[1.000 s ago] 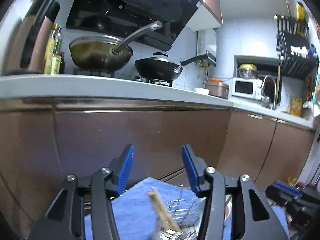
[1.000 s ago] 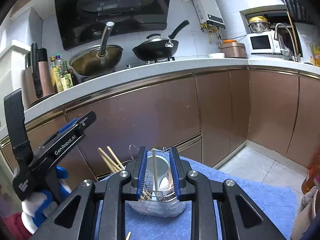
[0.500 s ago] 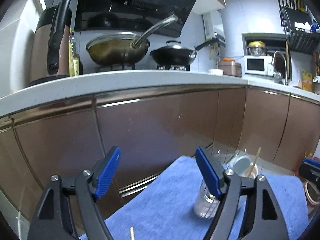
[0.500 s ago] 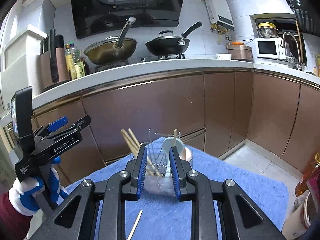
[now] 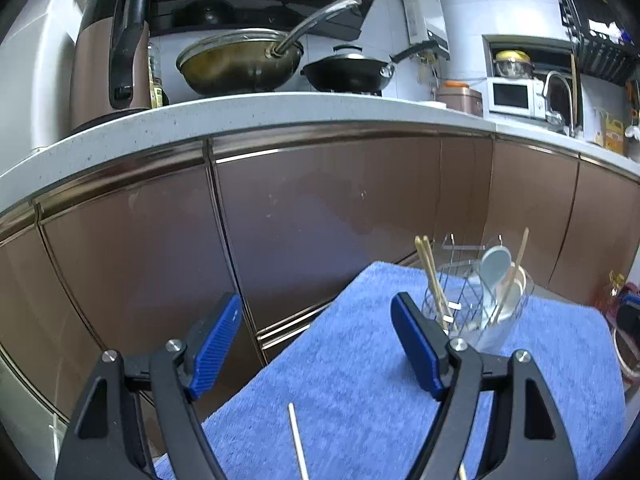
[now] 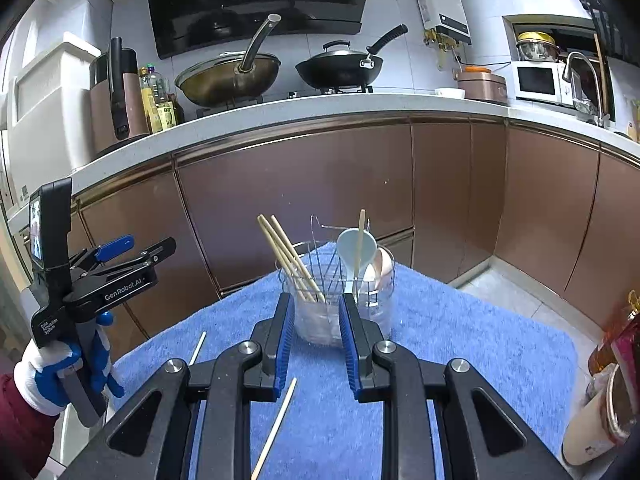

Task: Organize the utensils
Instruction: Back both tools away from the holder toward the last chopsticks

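A clear utensil holder with a wire rack (image 6: 338,300) stands on the blue towel (image 6: 460,344). It holds several wooden chopsticks (image 6: 288,256), a pale blue spoon (image 6: 354,246) and a pink spoon. Two loose chopsticks lie on the towel, one (image 6: 276,428) under my right gripper and one (image 6: 197,348) further left. My right gripper (image 6: 314,342) is open and empty, just in front of the holder. My left gripper (image 5: 316,336) is wide open and empty, above the towel's left part, with a loose chopstick (image 5: 298,440) below it and the holder (image 5: 480,304) to its right.
Brown cabinet fronts (image 6: 296,200) rise behind the towel, under a white counter (image 6: 320,108) with two woks, a kettle and bottles. A jar and a bag (image 6: 604,408) sit at the towel's right edge. Tiled floor (image 6: 516,292) lies to the right.
Both grippers have pulled back from the holder. The right gripper let go of the chopstick it held over the holder and opened a little. The left gripper opened wider.
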A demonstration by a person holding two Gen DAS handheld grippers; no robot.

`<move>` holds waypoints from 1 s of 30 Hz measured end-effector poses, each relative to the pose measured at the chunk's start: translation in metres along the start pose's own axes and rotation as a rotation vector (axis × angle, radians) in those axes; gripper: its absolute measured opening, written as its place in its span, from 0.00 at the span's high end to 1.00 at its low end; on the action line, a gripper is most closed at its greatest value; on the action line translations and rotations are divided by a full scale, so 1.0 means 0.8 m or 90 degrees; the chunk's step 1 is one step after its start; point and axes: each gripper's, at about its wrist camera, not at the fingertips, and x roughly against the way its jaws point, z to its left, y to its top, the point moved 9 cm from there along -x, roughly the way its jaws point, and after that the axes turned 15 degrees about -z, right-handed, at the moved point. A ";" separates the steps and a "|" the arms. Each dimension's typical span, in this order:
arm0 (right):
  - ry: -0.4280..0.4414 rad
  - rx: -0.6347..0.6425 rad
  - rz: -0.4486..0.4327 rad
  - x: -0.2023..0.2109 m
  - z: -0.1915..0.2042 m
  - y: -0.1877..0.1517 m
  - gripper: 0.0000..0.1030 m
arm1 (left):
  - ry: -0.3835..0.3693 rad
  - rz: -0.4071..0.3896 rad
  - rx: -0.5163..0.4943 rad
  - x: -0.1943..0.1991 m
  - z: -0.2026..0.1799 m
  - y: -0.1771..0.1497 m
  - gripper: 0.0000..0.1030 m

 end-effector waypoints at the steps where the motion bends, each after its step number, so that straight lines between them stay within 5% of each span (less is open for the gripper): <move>1: 0.000 0.000 0.001 0.002 0.001 -0.001 0.79 | -0.002 0.004 -0.004 0.001 0.000 -0.003 0.26; 22: 0.016 -0.001 0.030 0.019 0.029 -0.023 0.76 | -0.022 0.094 -0.007 0.009 0.021 -0.068 0.26; 30: 0.017 -0.010 0.049 0.010 0.026 -0.031 0.76 | -0.023 0.170 0.012 -0.007 0.037 -0.106 0.26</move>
